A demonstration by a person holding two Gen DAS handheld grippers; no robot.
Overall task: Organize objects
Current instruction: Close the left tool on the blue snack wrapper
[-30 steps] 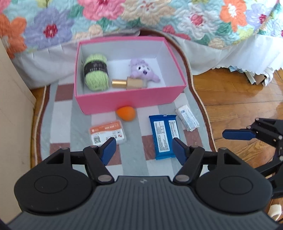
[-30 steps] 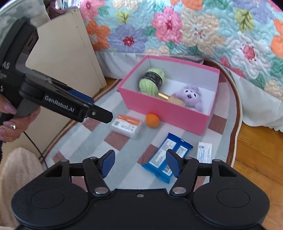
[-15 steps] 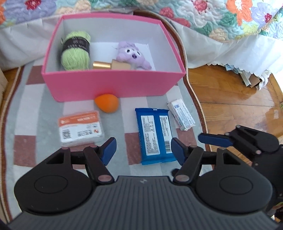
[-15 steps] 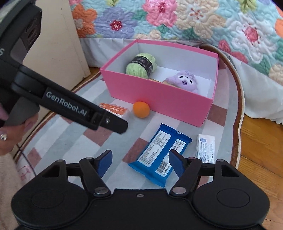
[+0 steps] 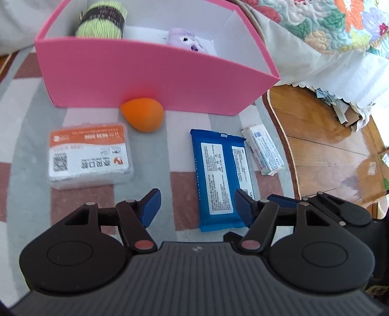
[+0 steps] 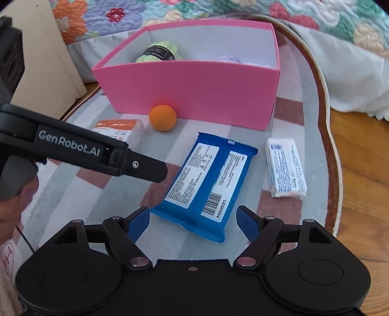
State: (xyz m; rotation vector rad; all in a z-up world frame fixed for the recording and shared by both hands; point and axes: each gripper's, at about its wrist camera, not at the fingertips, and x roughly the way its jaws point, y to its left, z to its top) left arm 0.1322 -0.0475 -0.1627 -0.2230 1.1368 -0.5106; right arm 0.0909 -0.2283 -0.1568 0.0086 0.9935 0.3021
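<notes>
On the checked rug (image 5: 22,116), near the one pink box (image 5: 155,77): one orange sponge (image 5: 143,117), one orange-labelled pack (image 5: 90,155), one blue wipes packet (image 5: 220,178), one small white packet (image 5: 263,152). Inside the box: one green yarn ball (image 5: 102,20), one purple plush (image 5: 186,41). Left gripper (image 5: 197,209) released, empty; right gripper (image 6: 193,218) opening, straddling the blue packet's near end, untouched.

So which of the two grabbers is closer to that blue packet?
Right. The right gripper, jaws opening, has the blue packet's near end between its fingers. The left gripper hovers just left of it.
</notes>
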